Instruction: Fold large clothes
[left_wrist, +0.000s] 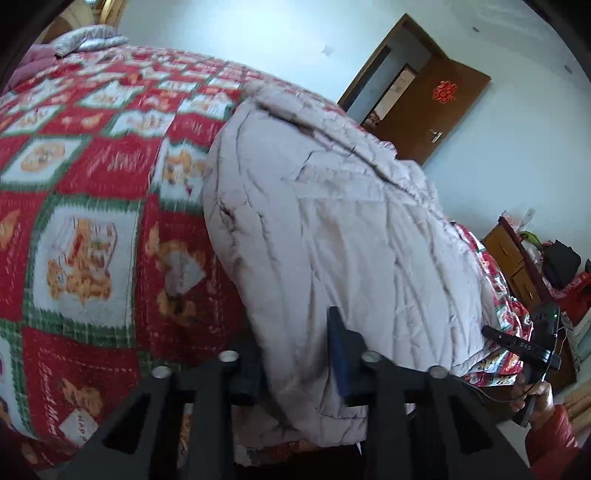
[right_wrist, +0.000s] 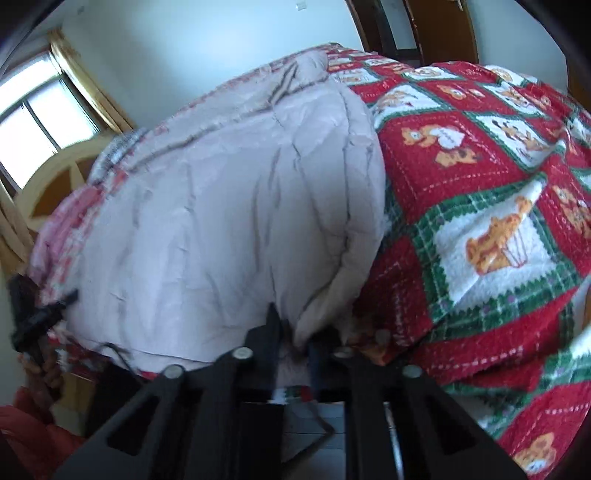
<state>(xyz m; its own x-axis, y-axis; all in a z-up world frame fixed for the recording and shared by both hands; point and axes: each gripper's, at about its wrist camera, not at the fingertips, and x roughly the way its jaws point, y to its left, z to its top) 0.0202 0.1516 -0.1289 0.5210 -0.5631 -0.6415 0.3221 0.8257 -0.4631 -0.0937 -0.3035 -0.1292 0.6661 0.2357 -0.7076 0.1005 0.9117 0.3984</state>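
A pale pinkish-grey padded coat (left_wrist: 332, 229) lies spread on a bed covered by a red and green bear-print blanket (left_wrist: 92, 177). In the left wrist view my left gripper (left_wrist: 297, 343) is shut on the coat's near hem, with fabric bunched between its fingers. The right wrist view shows the same coat (right_wrist: 229, 214) and my right gripper (right_wrist: 293, 332) shut on the near corner of its hem, beside the blanket (right_wrist: 480, 192). Each view catches the other gripper at the coat's far side: the right gripper (left_wrist: 524, 339) held by a hand in a red sleeve, and the left gripper (right_wrist: 33, 317).
A brown wooden door (left_wrist: 428, 107) stands open behind the bed. A wooden cabinet (left_wrist: 513, 262) with bags on it stands at the right. A window (right_wrist: 40, 110) and a wooden headboard (right_wrist: 55, 184) are on the other side. Folded bedding (left_wrist: 85, 40) lies at the bed's far end.
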